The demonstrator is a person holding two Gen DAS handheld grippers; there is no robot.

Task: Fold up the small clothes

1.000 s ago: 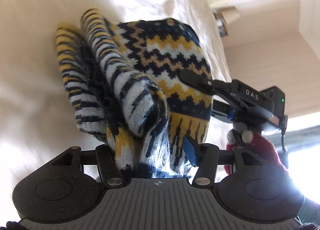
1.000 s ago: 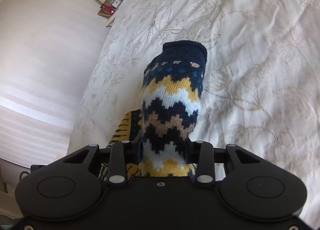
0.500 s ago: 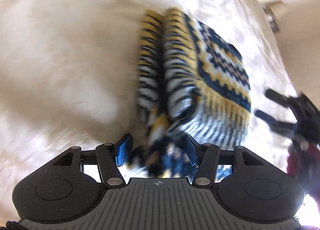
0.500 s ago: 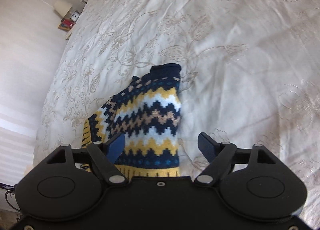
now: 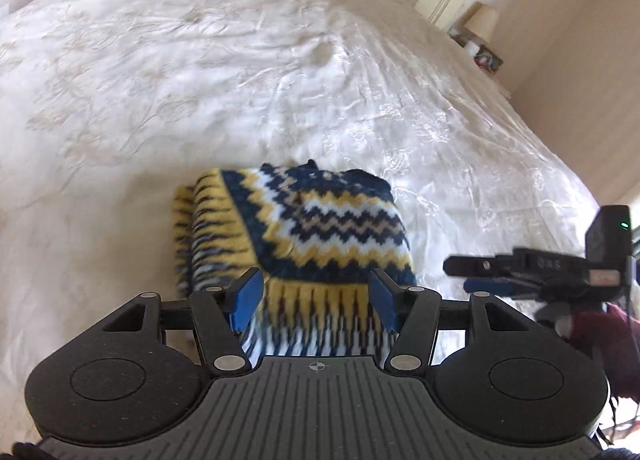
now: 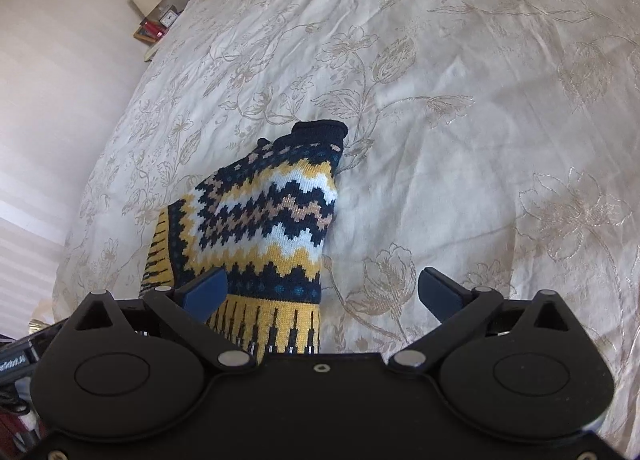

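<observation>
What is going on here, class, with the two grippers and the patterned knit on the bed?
A person holding a gripper in each hand is folding a small zigzag-patterned knit garment on a white embroidered bedspread. The garment lies folded on the bed. The left gripper sits just above its fringed yellow edge, pads apart and not pressing on it. The right gripper has its jaws opening wide, one finger over the hem, gripping nothing.

Cream floral bedspread point(image 6: 460, 108), folded zigzag-knit garment point(image 6: 264, 220), seemingly flat
</observation>
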